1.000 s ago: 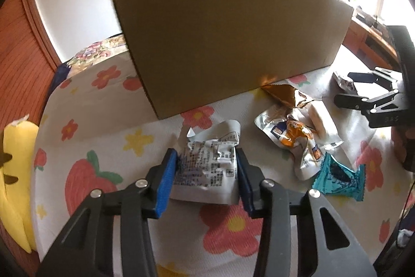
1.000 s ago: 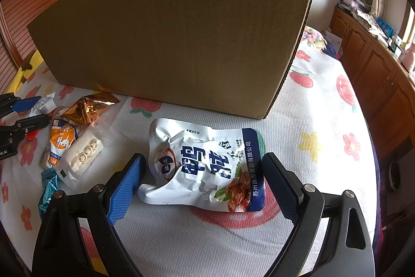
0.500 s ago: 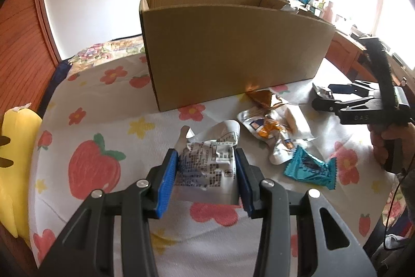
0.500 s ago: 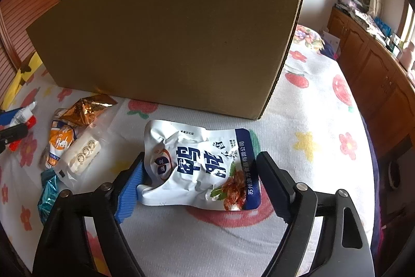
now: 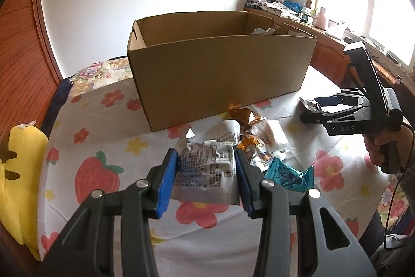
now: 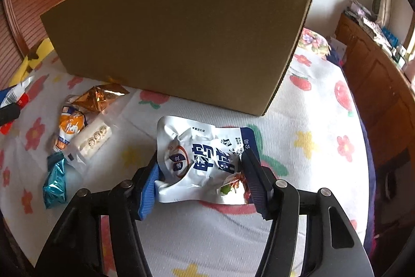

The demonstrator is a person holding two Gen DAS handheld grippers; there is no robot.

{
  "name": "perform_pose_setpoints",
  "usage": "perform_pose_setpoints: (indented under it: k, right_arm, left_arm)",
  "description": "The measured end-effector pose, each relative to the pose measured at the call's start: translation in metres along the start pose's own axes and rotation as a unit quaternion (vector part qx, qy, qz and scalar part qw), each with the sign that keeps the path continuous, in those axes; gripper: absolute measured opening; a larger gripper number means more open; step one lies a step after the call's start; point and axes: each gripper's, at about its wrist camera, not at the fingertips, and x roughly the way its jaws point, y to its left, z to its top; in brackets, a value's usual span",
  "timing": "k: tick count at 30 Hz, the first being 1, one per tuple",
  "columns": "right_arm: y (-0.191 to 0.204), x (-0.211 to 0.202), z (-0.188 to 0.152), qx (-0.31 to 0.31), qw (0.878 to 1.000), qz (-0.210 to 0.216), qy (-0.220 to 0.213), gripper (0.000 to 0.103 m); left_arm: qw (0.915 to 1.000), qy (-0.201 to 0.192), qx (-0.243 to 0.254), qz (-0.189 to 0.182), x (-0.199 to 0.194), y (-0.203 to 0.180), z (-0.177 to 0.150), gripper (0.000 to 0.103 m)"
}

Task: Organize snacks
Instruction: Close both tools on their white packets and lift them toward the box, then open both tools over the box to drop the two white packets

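Note:
My left gripper (image 5: 206,173) is shut on a silver printed snack packet (image 5: 207,168) and holds it above the cloth, in front of the open cardboard box (image 5: 218,77). My right gripper (image 6: 201,175) is shut on a white and blue snack pouch (image 6: 202,160) that rests low over the cloth, in front of the box (image 6: 176,43). The right gripper also shows in the left wrist view (image 5: 311,112), with the pouch's edge between its fingers. Loose snacks lie between the grippers: a gold packet (image 6: 99,98), an orange and white packet (image 6: 70,126), a clear biscuit pack (image 6: 93,140) and a teal packet (image 6: 55,178).
The flowered cloth (image 6: 311,147) covers a bed or table. A yellow plush toy (image 5: 15,173) lies at the left edge. A wooden cabinet (image 6: 376,85) with clutter on top stands at the right. Some white packaging shows inside the box (image 5: 262,31).
My left gripper has risen with the silver packet, so the box's inside now shows. My right gripper has closed from open onto the white and blue pouch.

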Motion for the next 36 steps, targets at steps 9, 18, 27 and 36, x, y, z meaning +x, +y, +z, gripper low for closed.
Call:
perform_pose_setpoints:
  k: [9,18,27,36]
  right_arm:
    - [0.003,-0.023,-0.007,0.008,0.999,0.034,-0.019,0.058]
    - [0.01,-0.069,0.0,-0.014,0.997,0.041,-0.07,0.058]
    - [0.021,-0.106,0.043,-0.053,0.991,0.033,-0.122,0.058]
    - [0.021,-0.111,0.088,-0.071,0.985,0.033,-0.151,0.058]
  left_arm:
    - [1.0,-0.005,0.0,-0.004,-0.002,-0.005,0.002,0.042]
    - [0.9993,-0.038,0.007,-0.005,-0.021,-0.011,0.024,0.043]
    - [0.996,-0.088,0.013,0.0,-0.033,-0.011,0.076,0.043]
    - [0.9939,-0.108,0.017,0.003,-0.013,0.0,0.121,0.043]
